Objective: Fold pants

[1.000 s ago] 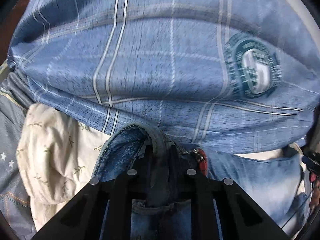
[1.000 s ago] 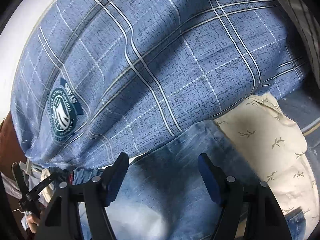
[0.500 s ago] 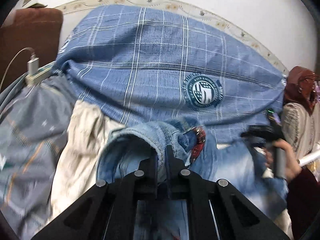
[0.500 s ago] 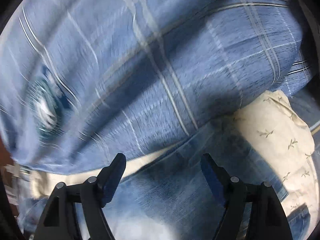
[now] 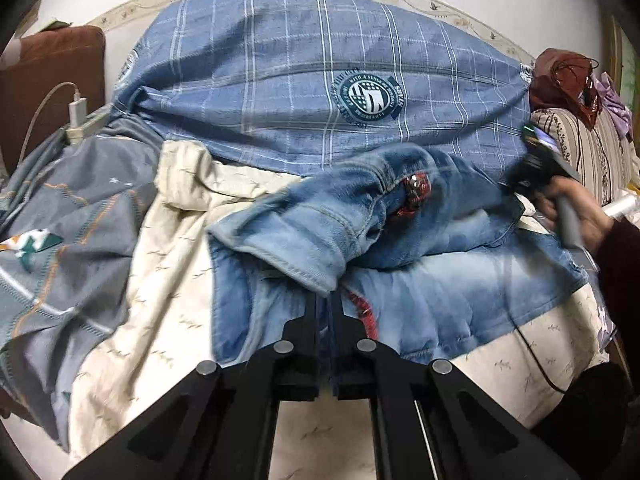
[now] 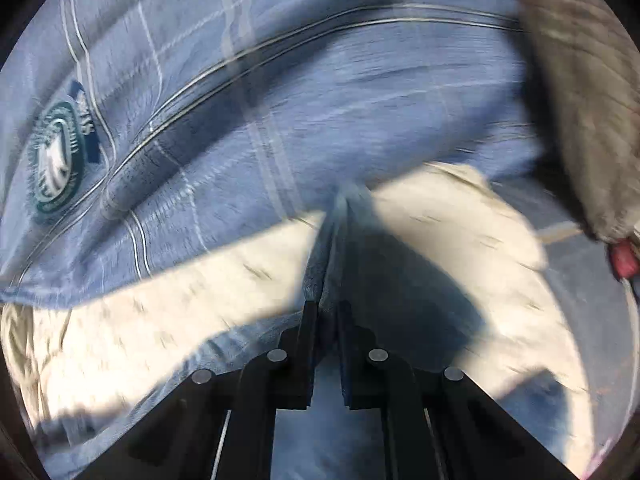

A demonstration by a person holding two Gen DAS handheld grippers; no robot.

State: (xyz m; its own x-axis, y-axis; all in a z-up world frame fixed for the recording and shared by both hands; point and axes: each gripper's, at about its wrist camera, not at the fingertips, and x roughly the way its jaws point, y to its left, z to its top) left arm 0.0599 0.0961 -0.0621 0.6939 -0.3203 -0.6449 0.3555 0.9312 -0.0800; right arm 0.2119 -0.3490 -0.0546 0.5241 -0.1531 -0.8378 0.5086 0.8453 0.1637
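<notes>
A cream leaf-print sheet (image 5: 168, 280) covers what seems a bed; jeans (image 5: 440, 288), blue plaid bedding (image 5: 280, 80) and a grey quilt (image 5: 72, 220) lie on it.

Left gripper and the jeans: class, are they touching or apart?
Touching. The left wrist view shows the left gripper shut, with a fold of the jeans pinched between its fingers.
</notes>
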